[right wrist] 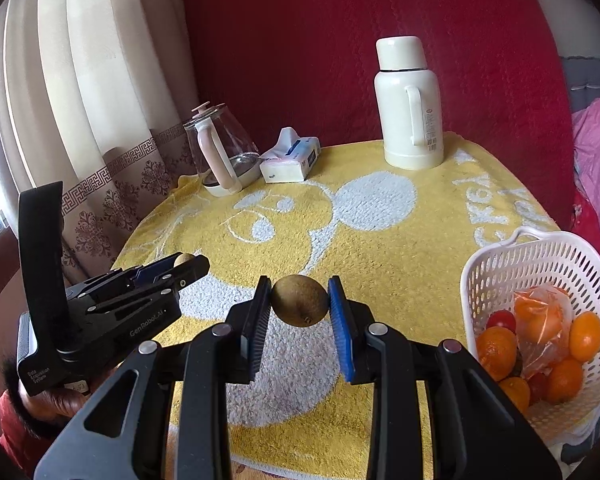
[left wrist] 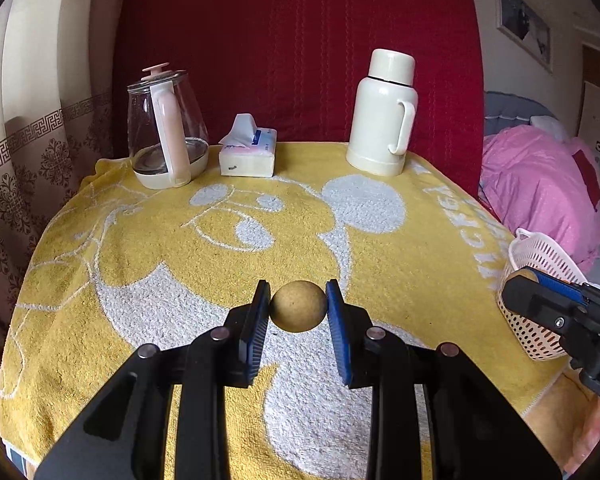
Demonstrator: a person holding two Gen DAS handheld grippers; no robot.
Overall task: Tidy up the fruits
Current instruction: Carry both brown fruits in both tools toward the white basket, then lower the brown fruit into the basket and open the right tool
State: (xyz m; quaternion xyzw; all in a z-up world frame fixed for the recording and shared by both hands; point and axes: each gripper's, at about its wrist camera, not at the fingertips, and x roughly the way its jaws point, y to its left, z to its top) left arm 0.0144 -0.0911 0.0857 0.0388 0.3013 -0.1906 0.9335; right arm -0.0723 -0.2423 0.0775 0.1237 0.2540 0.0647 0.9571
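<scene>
My left gripper (left wrist: pixel 298 306) is shut on a round tan-brown fruit (left wrist: pixel 298 307) and holds it above the yellow towel (left wrist: pixel 140 248). It also shows at the left of the right wrist view (right wrist: pixel 184 266) with its fruit (right wrist: pixel 184 259). My right gripper (right wrist: pixel 299 300) is shut on a darker brown fruit (right wrist: pixel 299 300), also above the towel. It shows at the right edge of the left wrist view (left wrist: pixel 526 280). A white perforated basket (right wrist: pixel 500 264) at the table's right edge holds several oranges (right wrist: pixel 496 346), small red fruits (right wrist: pixel 501 320) and a bagged orange (right wrist: pixel 540 316).
A glass kettle with a pink handle (left wrist: pixel 166 136), a tissue pack (left wrist: pixel 248 154) and a cream thermos (left wrist: pixel 382 114) stand along the table's back edge before a red cloth. Curtains hang at the left. Pink bedding (left wrist: pixel 540 192) lies to the right.
</scene>
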